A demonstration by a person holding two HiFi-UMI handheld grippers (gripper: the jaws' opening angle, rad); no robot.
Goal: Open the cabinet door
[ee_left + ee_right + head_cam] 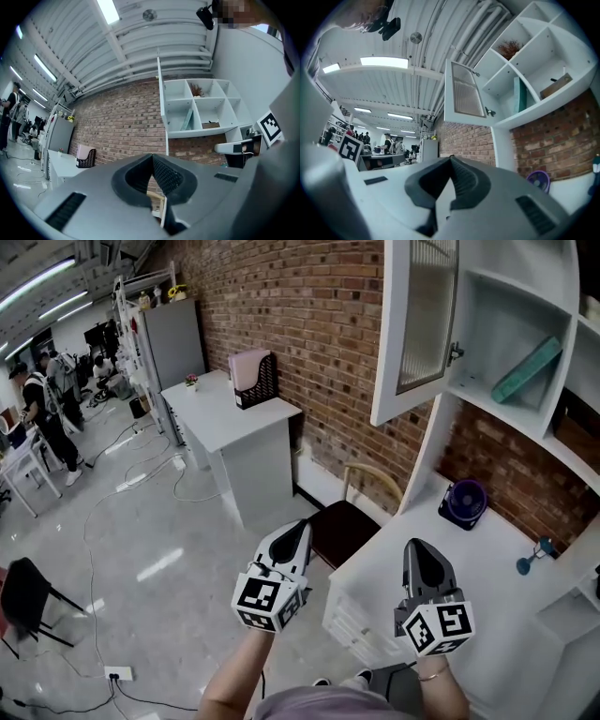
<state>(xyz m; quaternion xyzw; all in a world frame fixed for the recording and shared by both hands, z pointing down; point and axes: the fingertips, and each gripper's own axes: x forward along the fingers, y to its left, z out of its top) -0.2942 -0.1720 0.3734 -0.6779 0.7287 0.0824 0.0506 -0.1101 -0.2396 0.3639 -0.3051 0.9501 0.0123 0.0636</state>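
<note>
The white wall cabinet hangs on the brick wall at the upper right. Its glass-paned door stands swung open toward me, with a small dark knob on its inner edge. The same door shows in the right gripper view, and edge-on as door in the left gripper view. My left gripper is held low over the floor beside a chair, jaws shut and empty. My right gripper hovers over the white desk, also shut and empty. Both are well below the cabinet.
A teal book leans in an open cabinet compartment. On the desk stand a small purple fan and a blue object. A wooden chair sits left of the desk. A white counter with a black file holder stands along the wall.
</note>
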